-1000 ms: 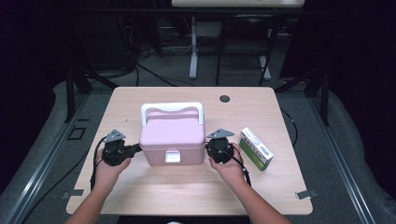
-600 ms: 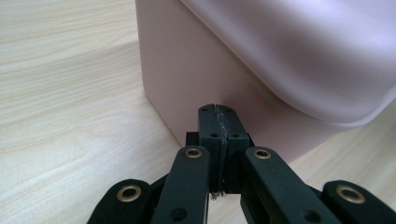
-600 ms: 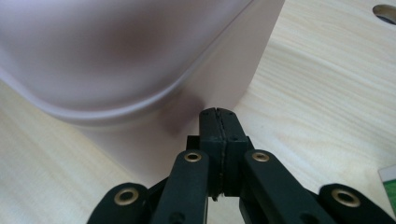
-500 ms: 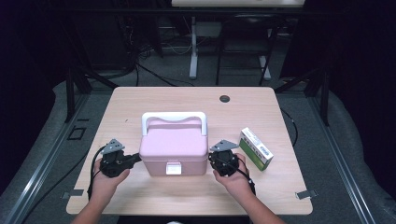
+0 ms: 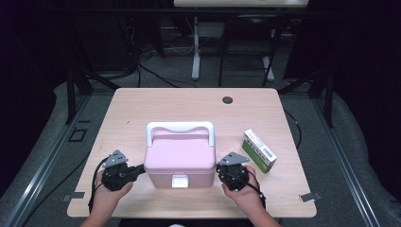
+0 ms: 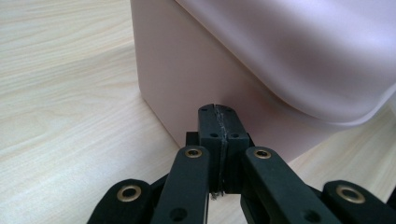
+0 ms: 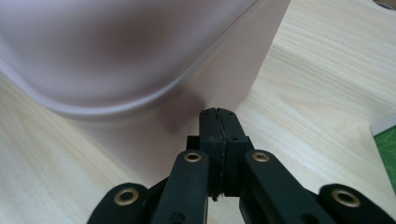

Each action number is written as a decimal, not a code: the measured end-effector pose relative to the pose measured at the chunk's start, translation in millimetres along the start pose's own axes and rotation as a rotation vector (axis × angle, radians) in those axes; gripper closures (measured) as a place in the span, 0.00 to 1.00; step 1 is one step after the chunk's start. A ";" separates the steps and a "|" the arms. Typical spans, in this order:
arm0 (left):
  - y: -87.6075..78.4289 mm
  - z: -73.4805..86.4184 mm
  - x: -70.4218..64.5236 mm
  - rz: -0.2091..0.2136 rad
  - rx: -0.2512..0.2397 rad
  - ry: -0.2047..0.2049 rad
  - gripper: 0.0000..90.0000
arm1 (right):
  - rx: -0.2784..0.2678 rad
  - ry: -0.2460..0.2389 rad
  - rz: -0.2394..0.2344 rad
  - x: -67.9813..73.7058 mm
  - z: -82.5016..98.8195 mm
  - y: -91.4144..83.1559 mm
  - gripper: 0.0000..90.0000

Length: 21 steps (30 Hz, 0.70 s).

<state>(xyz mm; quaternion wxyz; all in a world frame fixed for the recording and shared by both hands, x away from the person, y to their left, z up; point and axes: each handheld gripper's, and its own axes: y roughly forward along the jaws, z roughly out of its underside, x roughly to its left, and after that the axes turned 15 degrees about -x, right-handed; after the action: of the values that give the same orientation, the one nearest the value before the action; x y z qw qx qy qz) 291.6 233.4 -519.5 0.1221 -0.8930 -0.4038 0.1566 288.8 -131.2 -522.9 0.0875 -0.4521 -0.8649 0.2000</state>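
A pink box (image 5: 179, 158) with a white handle (image 5: 179, 128) and a white front latch (image 5: 178, 181) stands on the wooden table (image 5: 156, 106), near its front edge. My left gripper (image 5: 143, 168) is shut with nothing in it, its tips pressed against the box's left side wall (image 6: 187, 79). My right gripper (image 5: 218, 171) is likewise shut, its tips against the box's right side wall (image 7: 219, 84). In the gripper views, the closed tips of the left gripper (image 6: 219, 109) and of the right gripper (image 7: 218, 113) meet the pink wall low down, under the lid's overhang.
A green and white carton (image 5: 258, 150) lies flat to the right of the box, close to my right hand; its corner (image 7: 385, 144) shows in the right gripper view. A dark round grommet (image 5: 227, 100) sits at the table's far side. Dark floor and stands surround the table.
The pink box has slid toward the table's front edge, with both shut grippers moving back alongside it. The carton has stayed in place.
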 end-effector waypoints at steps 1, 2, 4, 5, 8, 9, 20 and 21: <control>-0.4 0.6 -1.5 0.005 -0.001 0.003 1.00 | -0.002 0.003 0.000 0.1 0.8 -1.4 1.00; -1.1 1.1 -2.6 0.007 0.001 0.005 1.00 | -0.004 0.005 0.000 0.1 2.0 -3.4 1.00; -2.5 1.7 -4.6 0.014 0.008 0.006 1.00 | -0.005 0.012 0.002 1.3 4.3 -7.8 1.00; -2.6 2.3 -5.7 0.014 0.002 0.003 1.00 | -0.009 0.011 0.005 1.9 5.2 -8.8 1.00; -4.1 3.6 -8.5 0.023 0.002 0.003 1.00 | -0.006 0.010 0.010 4.1 6.8 -13.0 1.00; -4.7 3.9 -9.9 0.022 0.005 0.001 1.00 | -0.005 0.012 0.008 4.1 7.5 -14.4 1.00; -8.1 6.9 -18.4 0.046 0.009 0.009 1.00 | -0.004 0.024 0.010 6.9 13.3 -27.3 1.00; -8.4 7.0 -18.7 0.051 0.011 0.018 1.00 | -0.006 0.020 0.009 7.4 14.2 -29.0 1.00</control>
<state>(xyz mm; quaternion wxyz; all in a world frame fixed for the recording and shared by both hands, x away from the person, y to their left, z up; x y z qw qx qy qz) 271.5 225.3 -519.7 0.1264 -0.9038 -0.3788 0.1539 258.1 -143.7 -523.7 0.0939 -0.4580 -0.8626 0.1932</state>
